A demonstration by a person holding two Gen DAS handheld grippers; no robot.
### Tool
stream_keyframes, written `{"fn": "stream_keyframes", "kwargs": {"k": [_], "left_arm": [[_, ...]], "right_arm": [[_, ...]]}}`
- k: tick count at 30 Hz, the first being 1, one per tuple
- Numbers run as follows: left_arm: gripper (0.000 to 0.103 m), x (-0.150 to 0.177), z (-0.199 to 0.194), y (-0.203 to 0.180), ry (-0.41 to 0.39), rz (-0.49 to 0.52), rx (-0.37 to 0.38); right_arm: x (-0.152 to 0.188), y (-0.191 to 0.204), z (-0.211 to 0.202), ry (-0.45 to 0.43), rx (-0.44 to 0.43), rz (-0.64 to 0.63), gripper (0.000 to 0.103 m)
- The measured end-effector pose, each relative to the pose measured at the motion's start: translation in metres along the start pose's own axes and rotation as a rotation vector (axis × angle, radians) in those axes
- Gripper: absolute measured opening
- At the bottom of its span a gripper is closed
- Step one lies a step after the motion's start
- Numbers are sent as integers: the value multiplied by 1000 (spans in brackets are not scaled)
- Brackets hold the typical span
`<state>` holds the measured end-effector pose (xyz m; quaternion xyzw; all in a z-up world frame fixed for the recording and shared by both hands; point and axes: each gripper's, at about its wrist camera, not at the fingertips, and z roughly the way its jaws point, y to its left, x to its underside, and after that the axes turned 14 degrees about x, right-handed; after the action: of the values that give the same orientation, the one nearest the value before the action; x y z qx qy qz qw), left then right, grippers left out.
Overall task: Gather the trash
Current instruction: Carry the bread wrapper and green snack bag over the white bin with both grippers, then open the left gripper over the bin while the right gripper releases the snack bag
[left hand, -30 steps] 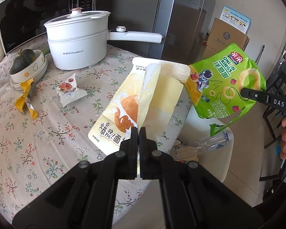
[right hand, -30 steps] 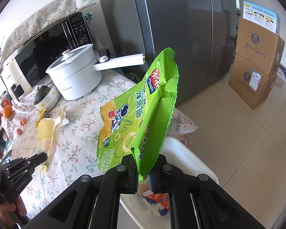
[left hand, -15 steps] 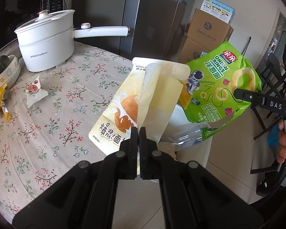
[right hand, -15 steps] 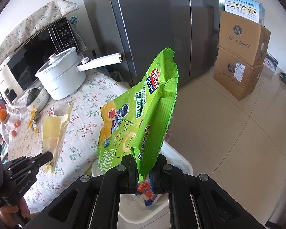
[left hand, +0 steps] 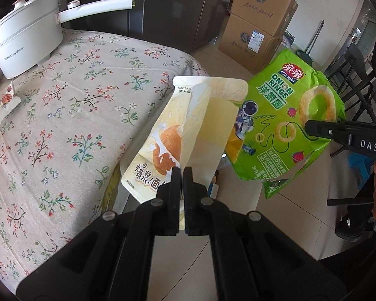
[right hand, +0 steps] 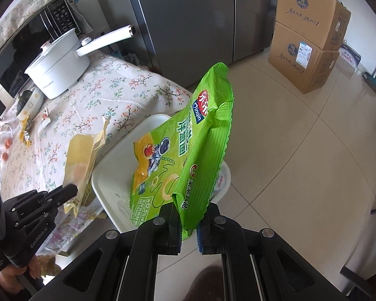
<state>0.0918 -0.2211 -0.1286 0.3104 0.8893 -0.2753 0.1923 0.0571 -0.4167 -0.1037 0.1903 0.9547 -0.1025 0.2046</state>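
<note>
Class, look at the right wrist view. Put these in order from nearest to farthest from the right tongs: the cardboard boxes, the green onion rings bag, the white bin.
1. Green onion rings bag: clamped in the right tongs.
2. White bin: on the floor just beyond the bag, beside the table.
3. Cardboard boxes: stacked across the floor, upper right.

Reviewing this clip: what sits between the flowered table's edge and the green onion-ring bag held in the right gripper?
In the right wrist view, the white bin stands there, with the green onion-ring bag over its opening and the table behind it.
</note>
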Motion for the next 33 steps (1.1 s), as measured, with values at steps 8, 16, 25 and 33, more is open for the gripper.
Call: {"fn": "stream_keyframes", "kwargs": {"k": [8,16,25,33], "left_arm": [[42,-2,7,-4,-7,19,-40],[55,-6,-2,7,-46,-17,-56],[65,-3,-8,10,-52,-19,-59],[80,-5,-30,36,-94,-54,-119]], "right_arm": [[1,-6,1,-1,-19,21,23],[-3,-14,-3,-10,-34,45,36],[-3,-11,-4,-15,-34,38,36],[-14,2,-5,-42,-42,36,46]]}}
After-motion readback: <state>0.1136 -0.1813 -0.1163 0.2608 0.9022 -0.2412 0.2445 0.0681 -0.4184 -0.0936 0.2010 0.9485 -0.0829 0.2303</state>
